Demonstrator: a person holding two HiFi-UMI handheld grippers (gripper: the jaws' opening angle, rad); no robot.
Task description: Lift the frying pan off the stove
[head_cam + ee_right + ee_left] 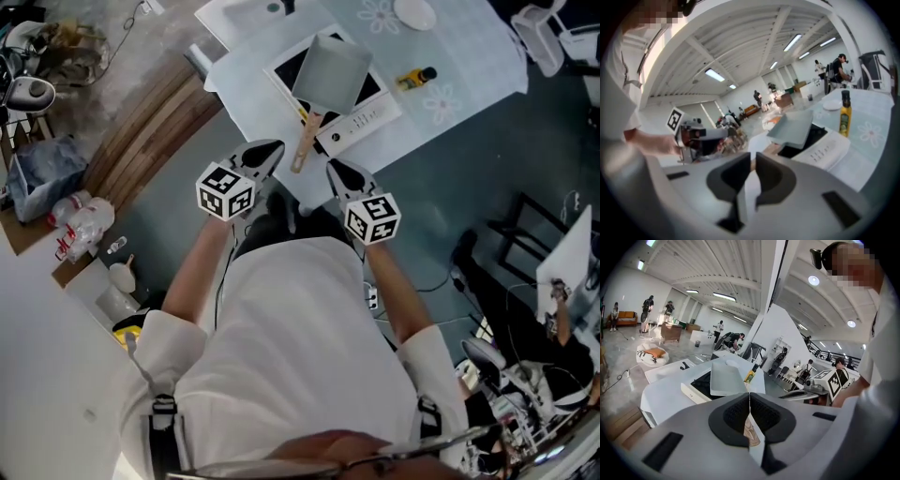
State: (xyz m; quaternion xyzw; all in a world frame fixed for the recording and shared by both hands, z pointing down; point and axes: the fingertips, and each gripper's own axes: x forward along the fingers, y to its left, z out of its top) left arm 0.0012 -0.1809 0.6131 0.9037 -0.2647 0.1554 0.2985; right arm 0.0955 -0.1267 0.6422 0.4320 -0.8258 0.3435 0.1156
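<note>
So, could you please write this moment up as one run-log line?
stage: pre-grasp | frying pan: on stove, untouched | left gripper: shut, empty | right gripper: shut, empty

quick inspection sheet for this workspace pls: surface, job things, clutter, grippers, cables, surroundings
surface: table under a pale flowered cloth
job's things: grey square frying pan sits on the white stove, its wooden handle pointing toward the person
clutter: yellow bottle beside the stove; white plate at the far edge
grippers: left gripper and right gripper both shut, empty, either side of the handle's end, not on it
cables: floor cable at the person's right
surroundings: plastic bottles at the left
</note>
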